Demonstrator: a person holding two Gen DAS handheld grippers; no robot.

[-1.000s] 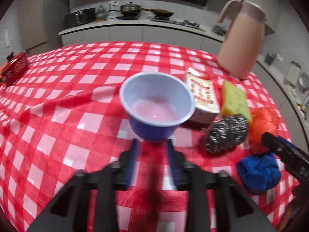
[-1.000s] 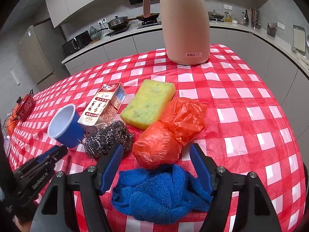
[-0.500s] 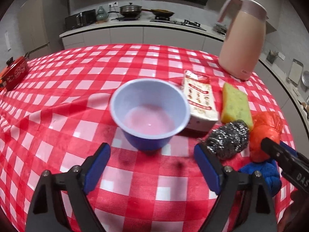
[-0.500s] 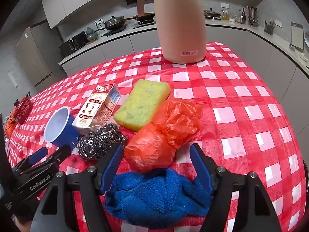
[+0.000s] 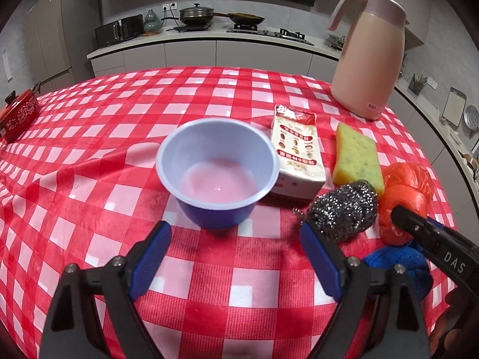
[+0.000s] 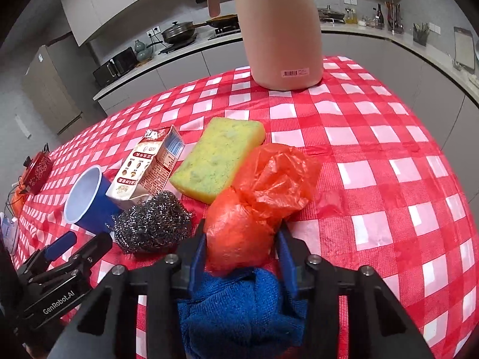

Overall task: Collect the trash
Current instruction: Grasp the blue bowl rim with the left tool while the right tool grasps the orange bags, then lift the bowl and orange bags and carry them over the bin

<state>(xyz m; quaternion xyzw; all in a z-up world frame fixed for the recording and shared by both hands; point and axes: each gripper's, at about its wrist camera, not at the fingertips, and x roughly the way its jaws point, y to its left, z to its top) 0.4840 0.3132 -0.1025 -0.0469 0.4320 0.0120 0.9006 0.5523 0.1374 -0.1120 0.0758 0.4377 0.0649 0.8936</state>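
We note the right gripper (image 6: 241,249) closing, its jaws now pressing the orange plastic bag (image 6: 239,233), which lies just beside the steel scourer (image 6: 152,224). Left gripper (image 5: 235,246) spread wide, empty, near the scourer.

wrist views angled down, sharing tabletop (image 5: 209,293)

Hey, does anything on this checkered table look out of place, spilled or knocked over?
Nothing is spilled. The milk carton lies on its side with its top torn open, beside the upright blue cup. A crumpled orange plastic bag sits among the cleaning things, and the right gripper is closing around it.
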